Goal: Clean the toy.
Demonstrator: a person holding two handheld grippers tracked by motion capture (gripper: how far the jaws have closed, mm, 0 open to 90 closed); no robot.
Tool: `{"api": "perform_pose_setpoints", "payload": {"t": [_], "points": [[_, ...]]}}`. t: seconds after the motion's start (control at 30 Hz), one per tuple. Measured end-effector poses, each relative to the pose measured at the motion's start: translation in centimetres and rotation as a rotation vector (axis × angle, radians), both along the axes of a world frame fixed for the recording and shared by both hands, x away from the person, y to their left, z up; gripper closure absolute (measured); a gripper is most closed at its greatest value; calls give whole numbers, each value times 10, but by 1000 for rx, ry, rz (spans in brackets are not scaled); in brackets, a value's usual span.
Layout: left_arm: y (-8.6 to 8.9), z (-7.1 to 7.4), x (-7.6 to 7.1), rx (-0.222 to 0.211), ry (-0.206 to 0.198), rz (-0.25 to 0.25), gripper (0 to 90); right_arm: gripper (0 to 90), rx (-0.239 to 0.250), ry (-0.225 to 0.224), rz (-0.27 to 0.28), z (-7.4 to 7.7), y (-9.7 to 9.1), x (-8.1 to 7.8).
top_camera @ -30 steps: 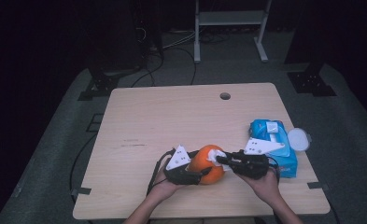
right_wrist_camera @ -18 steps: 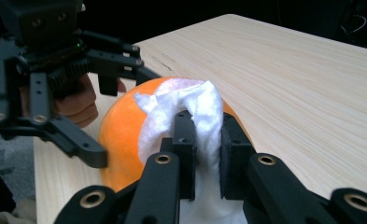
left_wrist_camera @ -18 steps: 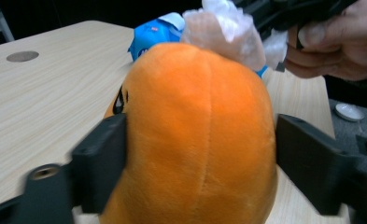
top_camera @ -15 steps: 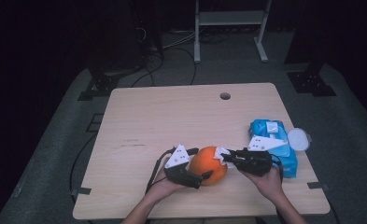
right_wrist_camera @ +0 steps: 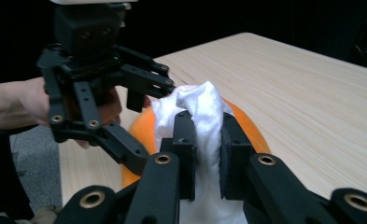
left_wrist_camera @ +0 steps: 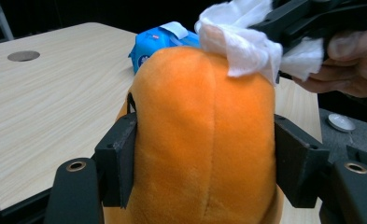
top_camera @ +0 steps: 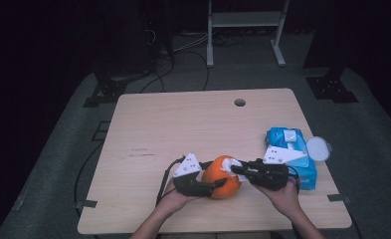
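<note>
In the high view, an orange plush toy (top_camera: 222,178) is being held near the tabletop's (top_camera: 183,129) front edge by the left gripper (top_camera: 210,184), while a white wipe (top_camera: 231,165) is being pressed onto its top by the right gripper (top_camera: 238,170). A blue wipes pack (top_camera: 290,149) and a round white lid (top_camera: 317,148) are lying at the right, well clear.

In the left gripper view, the toy (left_wrist_camera: 204,135) is being squeezed between the fingers (left_wrist_camera: 118,156), whose jaws have just been opening and closing on it. The wipe (left_wrist_camera: 246,39) is being rubbed on its crown.

In the right gripper view, the wipe (right_wrist_camera: 204,126) is being pinched between tight fingers (right_wrist_camera: 186,154). Wiping is probably underway; the lower sides seem untouched.
</note>
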State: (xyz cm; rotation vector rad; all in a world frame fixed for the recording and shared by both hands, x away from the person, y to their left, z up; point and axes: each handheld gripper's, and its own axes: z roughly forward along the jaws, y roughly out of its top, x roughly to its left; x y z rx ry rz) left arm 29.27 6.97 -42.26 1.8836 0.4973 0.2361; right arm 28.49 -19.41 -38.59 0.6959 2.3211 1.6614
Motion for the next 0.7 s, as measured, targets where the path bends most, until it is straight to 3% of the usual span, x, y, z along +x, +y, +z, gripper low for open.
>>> {"api": "perform_pose_setpoints", "payload": {"t": [0.03,0.1,0.27,0.37,0.47,0.6,0.7], "points": [[-1,-2,0,19,4,8,328,788,3,8,11,0,1,0],[0,-5,2,9,14,13,325,787,-24,6,22,-3,5,-2],[1,-4,2,-1,28,56,287,788,-56,-4,-12,-4,0,2],[3,-6,5,-29,60,86,275,788,-53,29,-40,-11,-8,7],[2,-8,6,-45,71,101,261,788,-35,30,-18,-8,-5,4],[-3,-9,1,-12,29,78,250,788,-57,2,3,-6,6,0],[-8,-9,-6,26,-19,22,238,788,-41,15,-12,-7,0,4]]}}
